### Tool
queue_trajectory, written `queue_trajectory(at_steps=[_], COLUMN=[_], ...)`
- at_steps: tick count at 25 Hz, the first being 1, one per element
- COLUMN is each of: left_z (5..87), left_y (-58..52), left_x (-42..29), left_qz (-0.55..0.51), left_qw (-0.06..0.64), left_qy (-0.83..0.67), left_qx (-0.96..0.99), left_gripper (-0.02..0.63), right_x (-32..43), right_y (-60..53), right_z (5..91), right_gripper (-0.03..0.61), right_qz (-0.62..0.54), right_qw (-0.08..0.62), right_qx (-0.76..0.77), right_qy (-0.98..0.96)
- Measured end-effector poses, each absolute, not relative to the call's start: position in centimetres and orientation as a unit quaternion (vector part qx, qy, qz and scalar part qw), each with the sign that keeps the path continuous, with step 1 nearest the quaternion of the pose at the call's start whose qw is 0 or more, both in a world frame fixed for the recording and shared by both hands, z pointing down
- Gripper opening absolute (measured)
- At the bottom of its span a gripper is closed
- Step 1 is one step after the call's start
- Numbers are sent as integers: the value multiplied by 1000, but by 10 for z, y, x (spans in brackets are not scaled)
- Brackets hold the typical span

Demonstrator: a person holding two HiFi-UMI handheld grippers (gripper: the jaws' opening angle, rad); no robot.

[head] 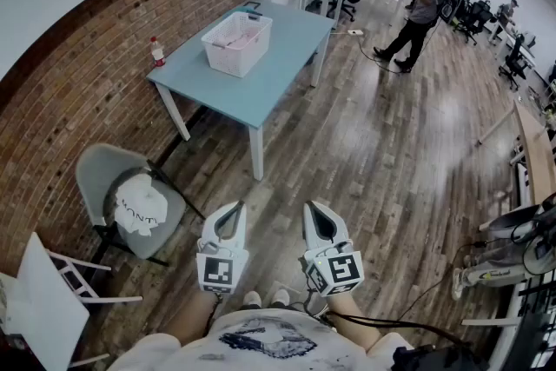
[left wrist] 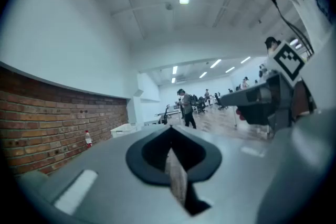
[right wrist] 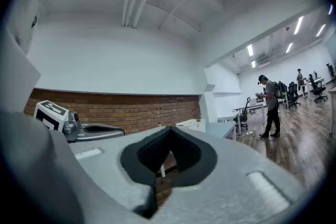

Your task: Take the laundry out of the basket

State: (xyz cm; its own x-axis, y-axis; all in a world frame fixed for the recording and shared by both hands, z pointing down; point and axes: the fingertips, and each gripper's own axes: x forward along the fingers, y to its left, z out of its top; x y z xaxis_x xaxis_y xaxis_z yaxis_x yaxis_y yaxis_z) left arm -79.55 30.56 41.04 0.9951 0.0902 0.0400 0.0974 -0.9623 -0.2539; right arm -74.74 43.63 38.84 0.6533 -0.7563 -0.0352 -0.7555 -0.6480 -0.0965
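A white laundry basket (head: 236, 42) stands on the light blue table (head: 269, 78) by the brick wall, with pale pinkish laundry (head: 244, 36) inside. My left gripper (head: 235, 207) and right gripper (head: 311, 206) are side by side close to my body, well short of the table, both pointing toward it. Both are shut with nothing between the jaws. In the left gripper view the basket (left wrist: 121, 129) shows small beyond the closed left gripper (left wrist: 169, 130). Past the closed right gripper (right wrist: 169, 129) in the right gripper view, the basket (right wrist: 189, 124) also appears far off.
A red-capped bottle (head: 157, 51) stands at the table's left corner. A grey chair (head: 122, 197) with a white cloth (head: 142, 206) sits to my left, beside a white folding chair (head: 48, 295). A person (head: 419, 6) stands beyond the table. Equipment (head: 512, 252) lies at right.
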Motion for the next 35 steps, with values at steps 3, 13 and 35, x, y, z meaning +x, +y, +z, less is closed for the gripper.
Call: queue_trajectory(at_steps=[3,13,35], left_z=[408,411,439], left_y=[308,320,322], left_x=[-801,-810,-693], left_qz=[-13,-20,-19], left_qw=[117,121,104], left_qy=[-45,-54,-75], left_qx=[-992,-991,-992], left_gripper=[-9,-9,-9], right_x=[-751,-763,-661], right_y=[441,454,445], right_z=[387,381,415], right_gripper=[-5,-4,-3], right_qz=[-5,-3,-20], right_qw=[50,66,51], right_qx=[-910,-909,-900], right_qy=[412,411,433])
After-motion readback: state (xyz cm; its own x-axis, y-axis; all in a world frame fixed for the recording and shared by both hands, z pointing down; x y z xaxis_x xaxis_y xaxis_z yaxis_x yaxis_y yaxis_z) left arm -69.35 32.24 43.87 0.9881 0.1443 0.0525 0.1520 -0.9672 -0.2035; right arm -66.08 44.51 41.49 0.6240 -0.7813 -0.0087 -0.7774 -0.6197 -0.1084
